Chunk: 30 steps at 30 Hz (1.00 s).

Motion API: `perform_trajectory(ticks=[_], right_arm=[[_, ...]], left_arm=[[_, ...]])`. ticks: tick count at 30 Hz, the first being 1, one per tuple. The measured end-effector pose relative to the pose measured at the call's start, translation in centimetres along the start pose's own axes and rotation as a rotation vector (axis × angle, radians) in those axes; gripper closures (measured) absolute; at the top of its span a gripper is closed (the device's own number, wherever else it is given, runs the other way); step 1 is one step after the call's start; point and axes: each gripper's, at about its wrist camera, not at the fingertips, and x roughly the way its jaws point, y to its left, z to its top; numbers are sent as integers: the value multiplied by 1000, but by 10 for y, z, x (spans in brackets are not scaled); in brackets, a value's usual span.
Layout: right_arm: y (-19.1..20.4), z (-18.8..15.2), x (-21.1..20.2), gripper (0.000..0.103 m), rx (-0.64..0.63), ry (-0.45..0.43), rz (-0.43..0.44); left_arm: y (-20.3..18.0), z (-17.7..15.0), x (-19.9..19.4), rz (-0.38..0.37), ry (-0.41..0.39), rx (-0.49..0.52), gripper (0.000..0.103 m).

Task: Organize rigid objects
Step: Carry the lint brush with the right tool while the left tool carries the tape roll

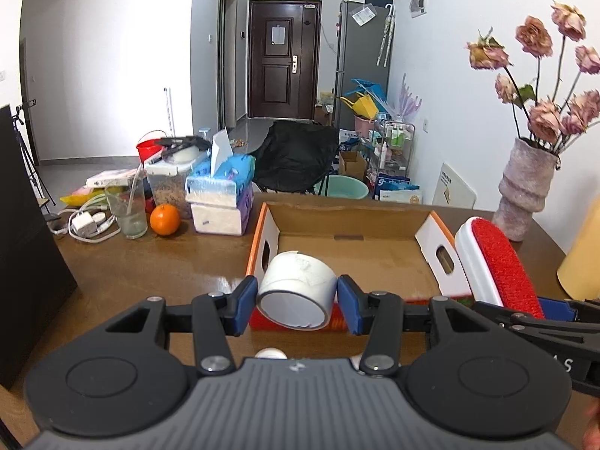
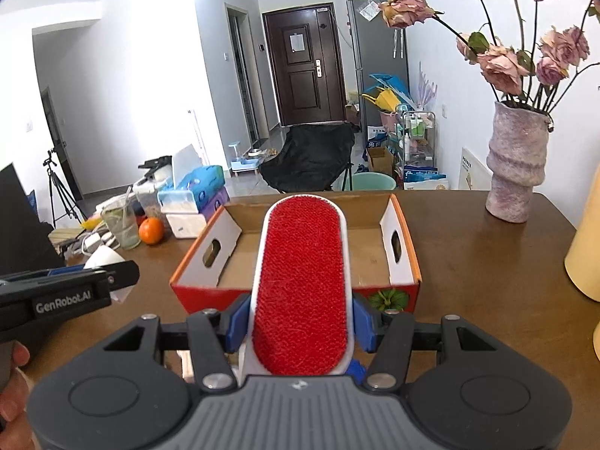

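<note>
Wooden table, box part hidden, left jaws gripping tape roll, right jaws gripping lint brush.

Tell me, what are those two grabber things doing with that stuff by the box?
A person is tidying up with a grabber in each hand. The left gripper is shut on a white roll of tape, and the right gripper is shut on a red lint brush. Both are held up in front of the open cardboard box on the brown table. The box looks empty, so neither thing has gone in yet.
</note>
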Motion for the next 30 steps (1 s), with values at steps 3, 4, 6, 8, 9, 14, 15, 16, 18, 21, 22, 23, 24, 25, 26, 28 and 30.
perform_trajectory(ticks=[3, 4, 6, 8, 9, 14, 15, 16, 18, 21, 22, 23, 24, 25, 26, 28, 30], right_arm=[[-3, 15, 11, 48, 8, 5, -1], [-4, 20, 15, 48, 13, 7, 0], [-6, 28, 24, 48, 23, 16, 4], [-9, 35, 35, 48, 36, 25, 2], [-10, 39, 41, 48, 43, 27, 1], [-17, 56, 68, 48, 71, 40, -4], [-19, 58, 75, 48, 79, 44, -7], [-21, 61, 82, 48, 87, 50, -7], [-24, 65, 95, 48, 101, 61, -11], [-30, 71, 114, 48, 127, 79, -7], [-32, 72, 122, 48, 136, 85, -6], [-33, 72, 127, 48, 144, 90, -6], [-35, 73, 135, 48, 153, 97, -4], [-37, 74, 142, 48, 166, 104, -1], [-39, 76, 149, 48, 177, 110, 2], [-41, 77, 160, 48, 193, 115, 7], [-45, 79, 170, 48, 208, 117, 11]], left_arm=[[-1, 14, 9, 7, 2, -5, 54], [-2, 18, 14, 6, 7, -8, 55], [-2, 26, 23, 7, 15, -15, 55], [-3, 32, 32, 6, 22, -22, 55], [-3, 36, 38, 4, 24, -27, 55], [-4, 48, 65, 0, 38, -55, 55], [-4, 51, 72, -3, 41, -63, 55], [-4, 54, 77, -6, 45, -71, 55], [-4, 58, 89, -8, 55, -82, 55], [-6, 62, 108, -5, 70, -85, 55], [-6, 63, 116, -4, 78, -88, 55], [-7, 63, 122, 0, 84, -91, 55], [-7, 63, 129, 6, 89, -95, 55], [-6, 62, 136, 10, 95, -104, 55], [-6, 61, 143, 8, 104, -116, 55], [-5, 56, 158, 3, 124, -131, 55], [-7, 49, 172, 6, 145, -135, 55]])
